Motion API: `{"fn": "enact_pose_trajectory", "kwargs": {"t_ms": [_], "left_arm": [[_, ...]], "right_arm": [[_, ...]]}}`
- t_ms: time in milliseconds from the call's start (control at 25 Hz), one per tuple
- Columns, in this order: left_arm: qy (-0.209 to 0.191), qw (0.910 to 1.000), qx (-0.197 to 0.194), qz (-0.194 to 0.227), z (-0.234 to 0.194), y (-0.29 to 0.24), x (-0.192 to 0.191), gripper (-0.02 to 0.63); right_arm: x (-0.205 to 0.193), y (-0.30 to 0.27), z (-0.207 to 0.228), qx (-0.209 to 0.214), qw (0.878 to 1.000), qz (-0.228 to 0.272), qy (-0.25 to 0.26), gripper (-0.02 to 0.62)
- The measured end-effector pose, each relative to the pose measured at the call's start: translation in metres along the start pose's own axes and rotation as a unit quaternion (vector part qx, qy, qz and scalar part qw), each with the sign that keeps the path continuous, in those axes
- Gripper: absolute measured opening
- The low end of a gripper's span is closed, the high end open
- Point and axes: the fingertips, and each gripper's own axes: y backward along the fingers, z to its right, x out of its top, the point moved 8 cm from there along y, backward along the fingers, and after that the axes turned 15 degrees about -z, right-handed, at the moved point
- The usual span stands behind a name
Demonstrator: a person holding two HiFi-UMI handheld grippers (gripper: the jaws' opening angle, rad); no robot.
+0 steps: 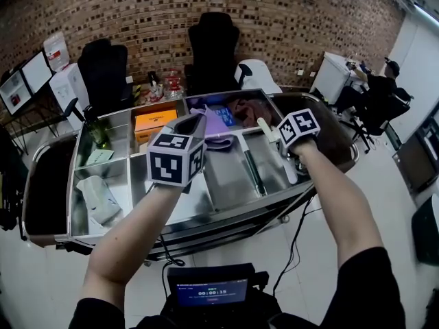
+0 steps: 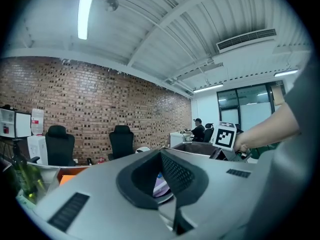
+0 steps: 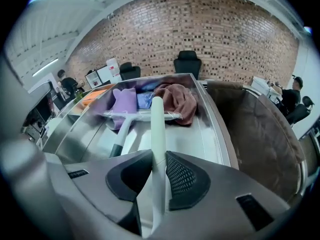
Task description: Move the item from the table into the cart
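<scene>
The right claw (image 3: 159, 158) pinches a slim pale handle (image 3: 157, 126) and holds it above the steel cart (image 3: 221, 134), over the compartment where a squeegee (image 3: 126, 117) already lies. The pickup appears to be done; lowering the handle into the cart and letting go seems to be what is left. The left claw (image 2: 162, 159) is pressed together with nothing in it. No brand is legible: the orange box (image 1: 155, 120) shows no readable print, and the figures on the small screen (image 1: 209, 292) are too small to read.
</scene>
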Motion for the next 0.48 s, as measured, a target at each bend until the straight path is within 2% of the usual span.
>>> {"fn": "enact_pose_trajectory", "kwargs": {"t_ms": [480], "left_arm": [[-0.002, 0.9999, -0.014, 0.0, 0.002, -0.008, -0.001, 0.0]], "right_arm": [[-0.007, -0.027, 0.004, 0.006, 0.998, -0.054, -0.009, 0.072]]}}
